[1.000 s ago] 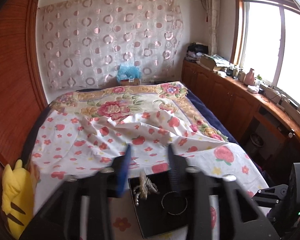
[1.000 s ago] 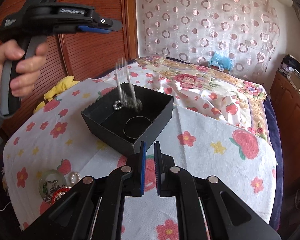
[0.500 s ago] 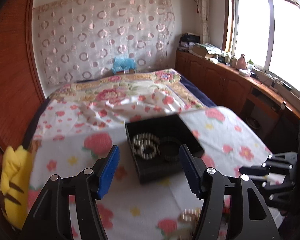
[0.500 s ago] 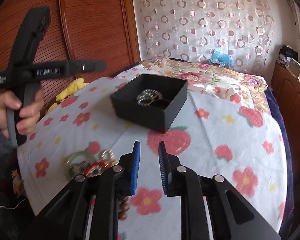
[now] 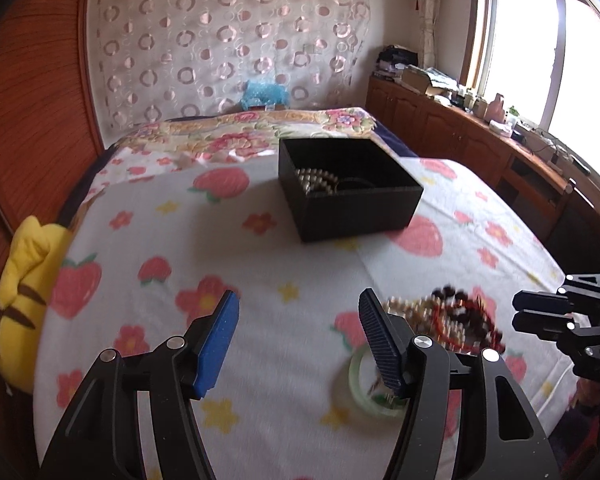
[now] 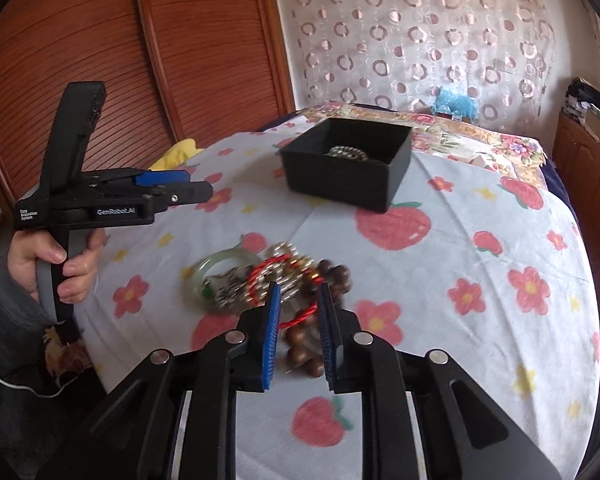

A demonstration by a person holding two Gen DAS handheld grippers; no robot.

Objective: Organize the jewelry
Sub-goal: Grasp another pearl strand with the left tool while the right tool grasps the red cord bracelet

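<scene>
On the flowered bedspread [image 6: 480, 264], the right gripper [image 6: 298, 312] hovers slightly parted over the jewelry pile [image 6: 284, 280], gripping nothing. The left gripper [image 5: 296, 316] is spread wide and empty, the black box [image 5: 348, 188] beyond.

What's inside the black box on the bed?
Inside the black box lies a coiled string of pale metallic beads, with a dark ring beside it. The near wall hides the rest of the box's floor, so more could lie there.

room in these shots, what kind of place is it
Most likely a home bedroom: a bed under a strawberry-and-flower sheet fills the middle, wooden cabinets run below a window, and a yellow plush toy lies at the bedside.
</scene>
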